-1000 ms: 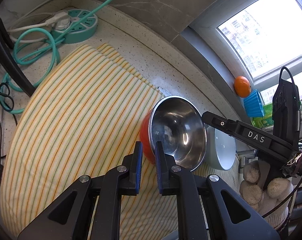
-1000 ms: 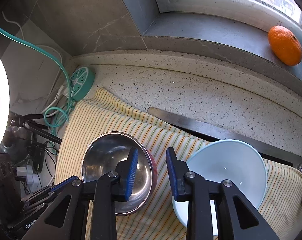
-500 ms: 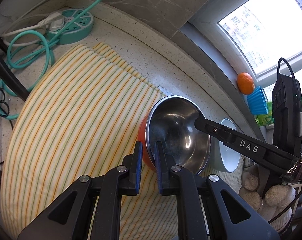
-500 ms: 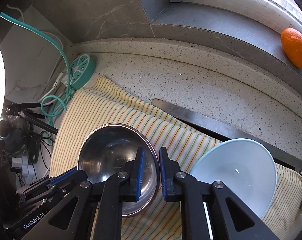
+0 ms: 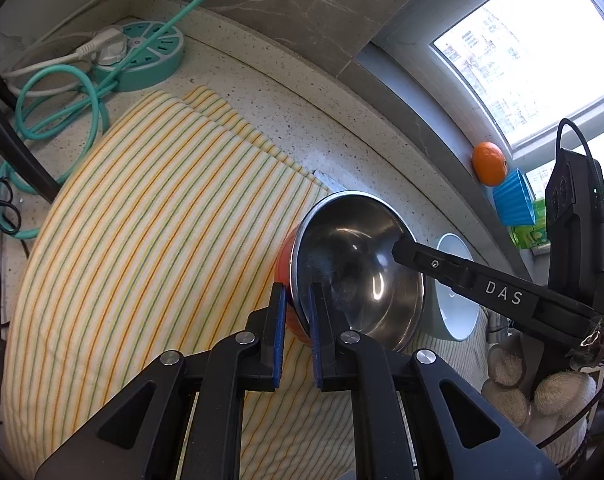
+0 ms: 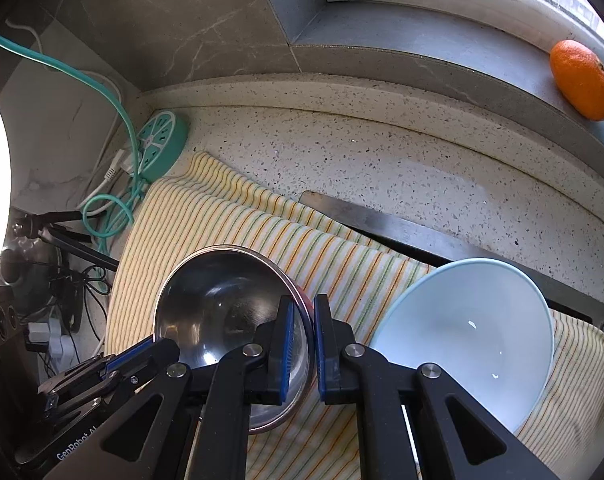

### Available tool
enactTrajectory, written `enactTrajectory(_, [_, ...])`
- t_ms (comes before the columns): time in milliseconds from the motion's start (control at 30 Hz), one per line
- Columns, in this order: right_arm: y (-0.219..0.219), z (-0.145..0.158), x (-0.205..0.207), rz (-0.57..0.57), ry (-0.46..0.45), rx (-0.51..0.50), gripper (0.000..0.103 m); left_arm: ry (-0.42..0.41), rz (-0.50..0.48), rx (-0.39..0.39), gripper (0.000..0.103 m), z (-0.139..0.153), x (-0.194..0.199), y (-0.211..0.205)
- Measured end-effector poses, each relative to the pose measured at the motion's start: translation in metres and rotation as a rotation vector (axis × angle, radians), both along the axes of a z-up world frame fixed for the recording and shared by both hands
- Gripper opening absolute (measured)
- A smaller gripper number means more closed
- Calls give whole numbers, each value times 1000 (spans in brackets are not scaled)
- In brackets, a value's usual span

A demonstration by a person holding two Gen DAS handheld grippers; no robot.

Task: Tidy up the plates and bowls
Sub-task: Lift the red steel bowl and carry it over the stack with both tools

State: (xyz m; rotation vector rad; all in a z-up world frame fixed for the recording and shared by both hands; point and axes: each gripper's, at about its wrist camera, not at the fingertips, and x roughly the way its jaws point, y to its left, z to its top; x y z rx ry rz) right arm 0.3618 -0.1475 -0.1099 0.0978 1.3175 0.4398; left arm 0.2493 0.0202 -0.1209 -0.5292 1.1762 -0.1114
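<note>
1. The steel bowl (image 5: 357,268), red on the outside, sits tilted on the striped cloth (image 5: 142,240), with the pale blue bowl (image 6: 473,336) just beside it.
2. The left gripper (image 5: 296,312) is clamped on the steel bowl's near rim.
3. The right gripper (image 6: 303,336) pinches the opposite rim, its jaws nearly together with the thin wall between them.
4. To lift well, I judge both hands should rise together and level, clearing the pale bowl before nesting them.
</note>
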Motion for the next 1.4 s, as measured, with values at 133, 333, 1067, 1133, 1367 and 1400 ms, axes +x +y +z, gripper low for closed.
enactTrajectory(133, [-4, 7, -6, -10, 6, 16, 9, -16, 4, -3, 9, 9, -6, 1])
enactTrajectory(333, [-14, 26, -19, -29, -3, 48, 8, -51, -10, -10, 9, 27, -17, 0])
enactTrajectory(1067, [-76, 81, -99, -92, -69, 86, 8, -147, -118, -25, 9, 78, -74, -38])
enactTrajectory(1133, [-87, 82, -107, -108, -70, 88, 8, -149, -141, -26, 9, 79, -79, -46])
enactTrajectory(1367, [-130, 83, -140, -165, -74, 77, 8, -154, -222, -45, 9, 85, -95, -79])
enactTrajectory(1400, [-136, 83, -144, -175, -73, 76, 8, -156, -236, -48, 9, 86, -97, -85])
